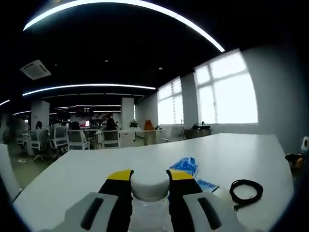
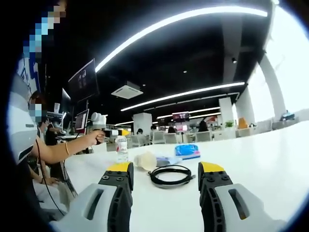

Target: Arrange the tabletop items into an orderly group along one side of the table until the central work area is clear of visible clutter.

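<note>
My left gripper (image 1: 150,175) is shut on a clear plastic bottle (image 1: 149,186) with a white cap, gripped just under the cap. In the right gripper view the same bottle (image 2: 121,148) hangs upright at the table's left side, held by the left gripper (image 2: 116,132) in a person's hand. My right gripper (image 2: 165,169) is open above the white table (image 2: 260,159) with nothing between its fingers. A coiled black cable (image 2: 170,175) lies just ahead of it. Beyond the cable are a blue packet (image 2: 187,150) and a pale rounded object (image 2: 145,160).
In the left gripper view the blue packet (image 1: 186,165) and the black cable (image 1: 246,191) lie on the table (image 1: 96,166) to the right of the bottle. Office desks and chairs (image 1: 77,139) stand beyond the far edge. A person (image 2: 34,145) stands at the left.
</note>
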Available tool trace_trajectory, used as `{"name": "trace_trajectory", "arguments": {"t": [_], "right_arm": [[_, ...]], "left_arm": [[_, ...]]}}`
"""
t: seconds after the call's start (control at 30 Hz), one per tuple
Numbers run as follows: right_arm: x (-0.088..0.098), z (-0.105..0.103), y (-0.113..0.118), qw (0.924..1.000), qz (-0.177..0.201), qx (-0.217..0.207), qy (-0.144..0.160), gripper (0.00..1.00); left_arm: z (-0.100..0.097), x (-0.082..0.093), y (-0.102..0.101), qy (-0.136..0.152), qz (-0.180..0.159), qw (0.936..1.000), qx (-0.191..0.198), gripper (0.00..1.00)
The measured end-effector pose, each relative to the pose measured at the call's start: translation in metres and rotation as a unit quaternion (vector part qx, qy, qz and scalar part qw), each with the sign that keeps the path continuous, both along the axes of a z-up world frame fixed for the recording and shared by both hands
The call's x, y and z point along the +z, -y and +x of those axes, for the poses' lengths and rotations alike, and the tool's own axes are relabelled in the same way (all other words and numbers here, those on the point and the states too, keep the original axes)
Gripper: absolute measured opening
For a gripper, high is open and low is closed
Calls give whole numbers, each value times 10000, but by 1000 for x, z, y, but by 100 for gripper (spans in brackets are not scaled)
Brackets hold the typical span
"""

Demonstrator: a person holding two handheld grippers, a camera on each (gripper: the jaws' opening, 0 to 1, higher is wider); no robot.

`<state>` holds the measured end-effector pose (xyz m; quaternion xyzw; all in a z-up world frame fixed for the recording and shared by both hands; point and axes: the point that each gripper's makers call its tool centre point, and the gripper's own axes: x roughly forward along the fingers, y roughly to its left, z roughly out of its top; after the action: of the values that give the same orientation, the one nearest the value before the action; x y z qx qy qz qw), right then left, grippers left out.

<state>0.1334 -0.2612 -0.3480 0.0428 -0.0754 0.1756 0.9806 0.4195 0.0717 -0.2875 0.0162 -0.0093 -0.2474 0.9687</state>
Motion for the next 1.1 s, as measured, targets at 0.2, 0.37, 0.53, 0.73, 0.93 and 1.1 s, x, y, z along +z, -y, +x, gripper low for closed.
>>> {"name": "trace_trajectory", "arguments": {"t": [0.2,0.37,0.53,0.73,0.93,1.1], "right_arm": [[0,1,0,10000,36,-1,4,51],[-1,3,-3,10000,21,34,-7,51],[-2,16,-23,9994,-129,308,-106,51],[10,38,-70,9954,-381,884,8,51],[12,49,-103,9908,-521,1247,-15,51],[9,54,-110,9889,-592,1362,-94,51]], "left_arm": [[-1,1,2,1,64,10000,-39,24],[-4,1,13,64,317,9994,-159,24],[-2,1,10,58,292,9995,-117,24],[-1,0,3,-14,156,9998,-82,24],[0,1,3,64,133,9999,-80,25],[-3,2,6,242,163,9995,-90,25]]}}
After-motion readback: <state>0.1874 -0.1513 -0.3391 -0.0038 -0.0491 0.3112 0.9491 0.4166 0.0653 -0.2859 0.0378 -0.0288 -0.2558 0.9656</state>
